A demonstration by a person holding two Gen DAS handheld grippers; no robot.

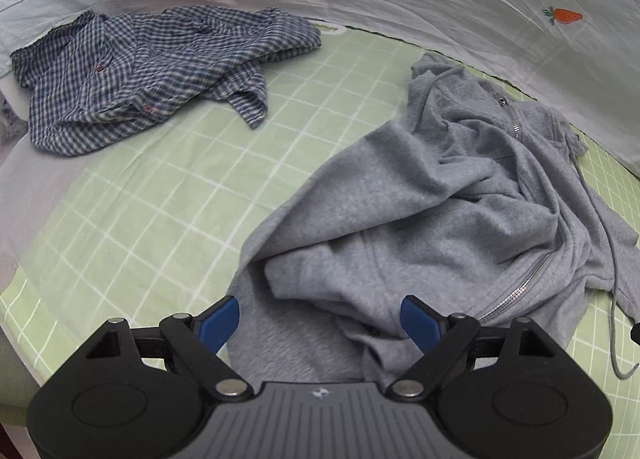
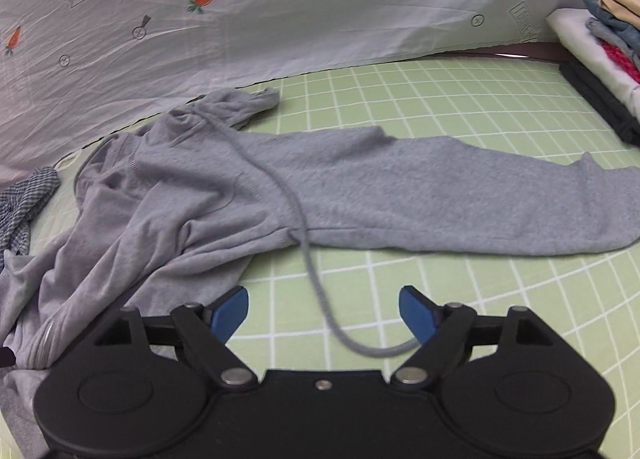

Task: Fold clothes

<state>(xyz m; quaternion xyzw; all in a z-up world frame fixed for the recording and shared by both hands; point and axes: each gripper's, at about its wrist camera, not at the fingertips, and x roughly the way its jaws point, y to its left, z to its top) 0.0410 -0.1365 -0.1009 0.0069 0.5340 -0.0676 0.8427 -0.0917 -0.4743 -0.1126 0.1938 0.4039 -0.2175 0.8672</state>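
A grey zip hoodie (image 1: 440,211) lies crumpled on the green checked sheet (image 1: 160,195); its zipper (image 1: 516,291) shows at the right. My left gripper (image 1: 320,319) is open and empty, just above the hoodie's near hem. In the right wrist view the hoodie (image 2: 224,195) stretches one sleeve (image 2: 480,203) out to the right. Its drawstring (image 2: 316,279) trails onto the sheet and curls between the fingers of my right gripper (image 2: 324,315), which is open and holds nothing.
A blue checked shirt (image 1: 152,75) lies crumpled at the far left, its edge also in the right wrist view (image 2: 28,199). A white carrot-print sheet (image 2: 280,11) rises behind the bed. A stack of folded clothes (image 2: 600,43) sits at the far right.
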